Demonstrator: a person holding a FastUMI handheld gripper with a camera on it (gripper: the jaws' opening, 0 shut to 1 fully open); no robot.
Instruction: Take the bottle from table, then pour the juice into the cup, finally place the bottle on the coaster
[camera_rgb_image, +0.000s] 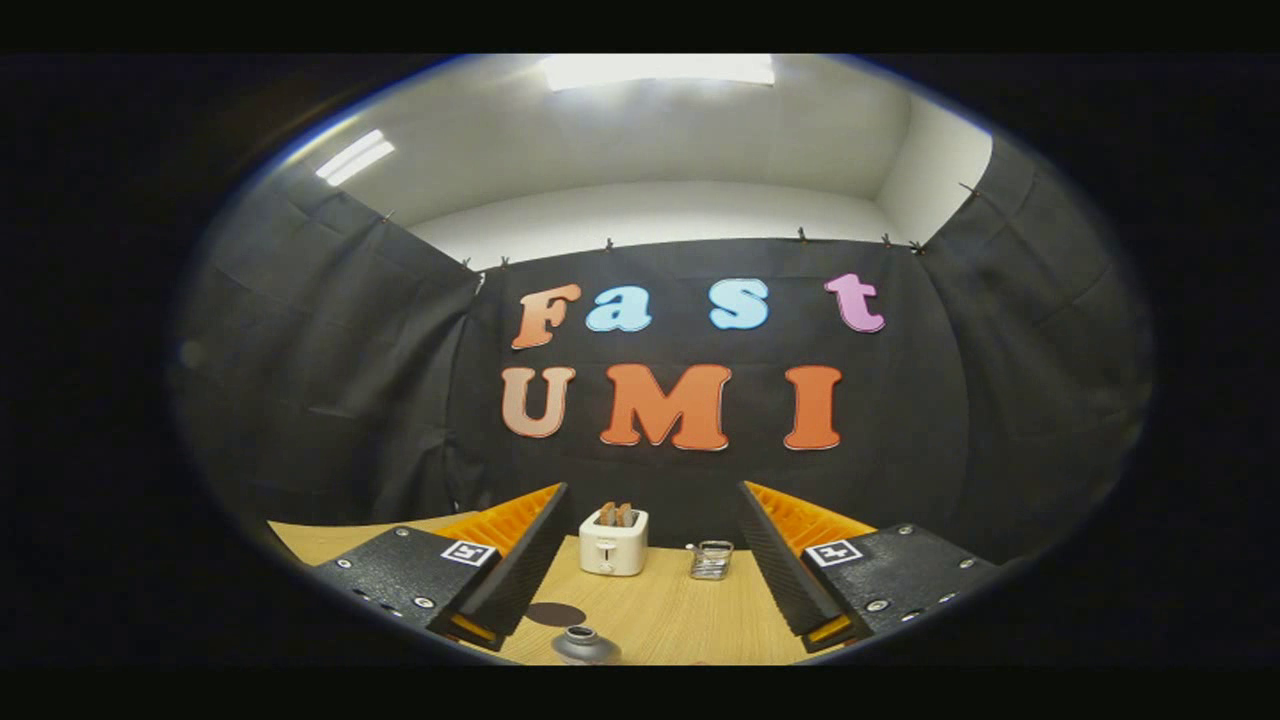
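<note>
Jaws spread wide, nothing between them; gripper (655, 560) is held above the near part of the bench (670, 610), pointing toward the back wall.

Bottle (586, 645): seen from above at the near edge of the bench, just ahead of the left finger's tip, cap end up, grey. Not touched by either finger.

Coaster (555, 614): dark round disc lying flat on the wood, just beyond the bottle and beside the left finger's inner edge. Bare on top.

Cup (711, 560): clear glass, upright, toward the far edge of the bench, nearer the right finger. Contents cannot be told.

Toaster (613, 540): white, at the far edge against the black cloth wall, two slices standing in its slots, left of the cup and apart from it.
</note>
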